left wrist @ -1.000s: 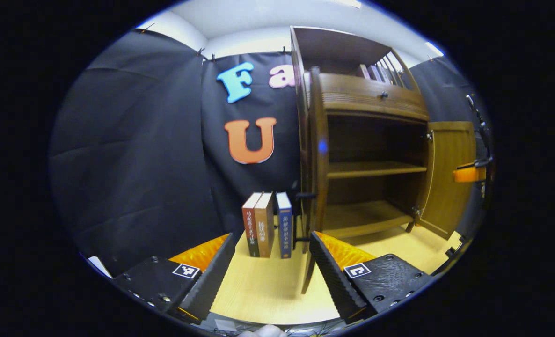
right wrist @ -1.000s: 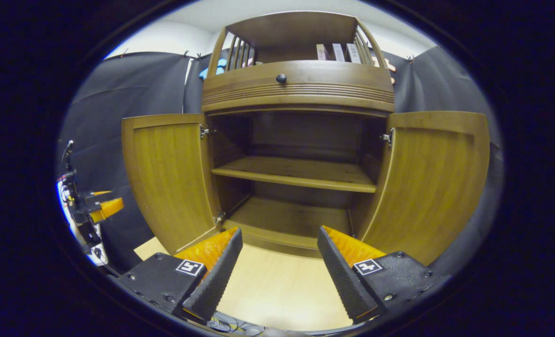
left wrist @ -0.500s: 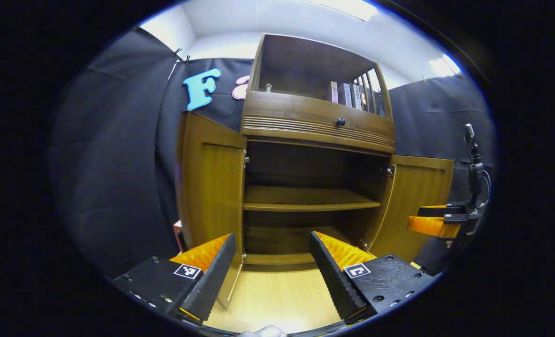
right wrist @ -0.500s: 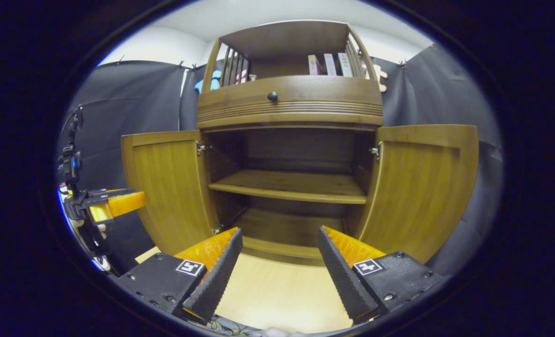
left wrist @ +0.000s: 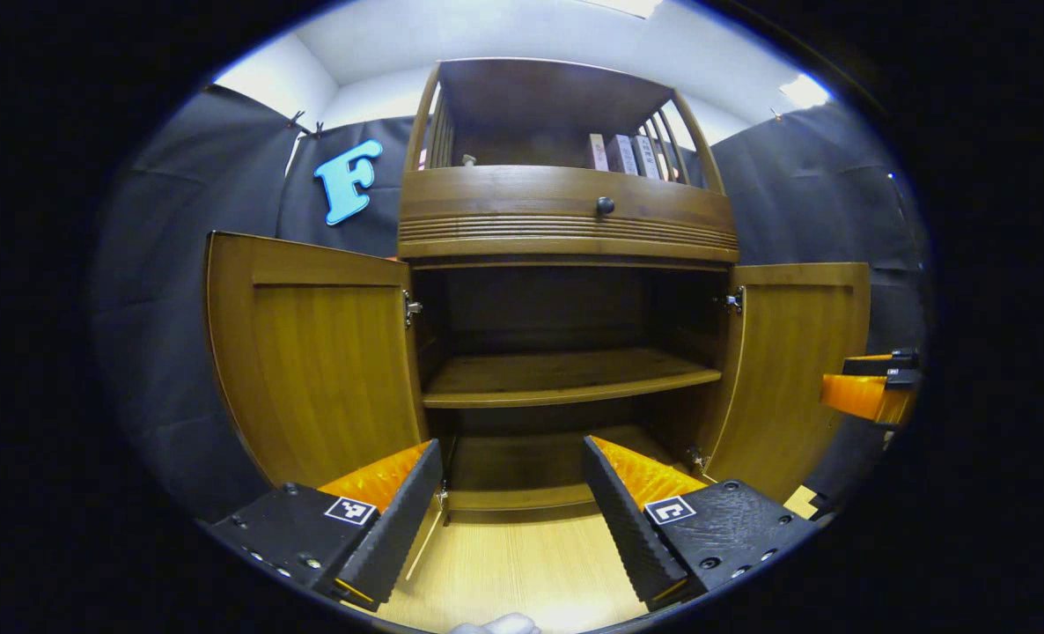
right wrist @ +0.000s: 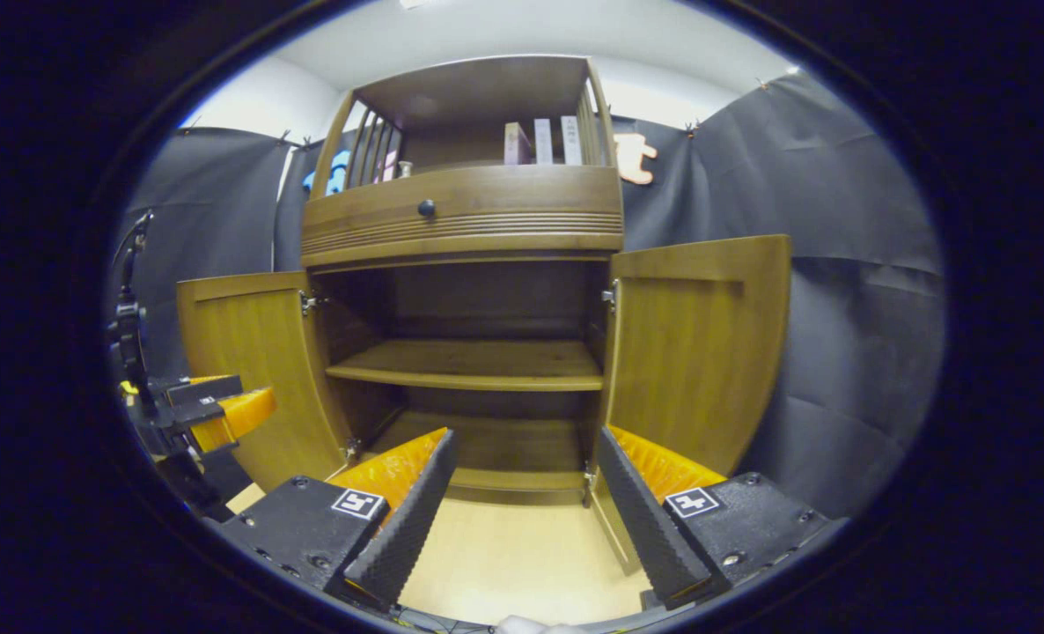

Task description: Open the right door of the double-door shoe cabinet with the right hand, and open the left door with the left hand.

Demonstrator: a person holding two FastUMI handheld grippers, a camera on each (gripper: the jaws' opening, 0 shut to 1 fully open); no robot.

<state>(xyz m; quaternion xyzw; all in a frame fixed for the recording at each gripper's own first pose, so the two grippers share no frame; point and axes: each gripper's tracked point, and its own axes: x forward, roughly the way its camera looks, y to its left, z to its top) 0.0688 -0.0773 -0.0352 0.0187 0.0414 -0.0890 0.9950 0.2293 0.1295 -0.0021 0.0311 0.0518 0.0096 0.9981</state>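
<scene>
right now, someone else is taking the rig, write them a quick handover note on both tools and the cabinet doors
Left tool: open, holding nothing, facing the shoe cabinet.
Right tool: open, holding nothing, facing the cabinet from the right.
Left door: swung wide open, clear of both tools.
Right door: swung wide open, also untouched.
Inside: the middle shelf looks bare; books stand in the top compartment.
Done: both doors are open.
Left: nothing of the task that I can see; probably just keep the tools clear of the doors.

Books (left wrist: 621, 155) half hidden behind slats (left wrist: 663, 141)
</scene>
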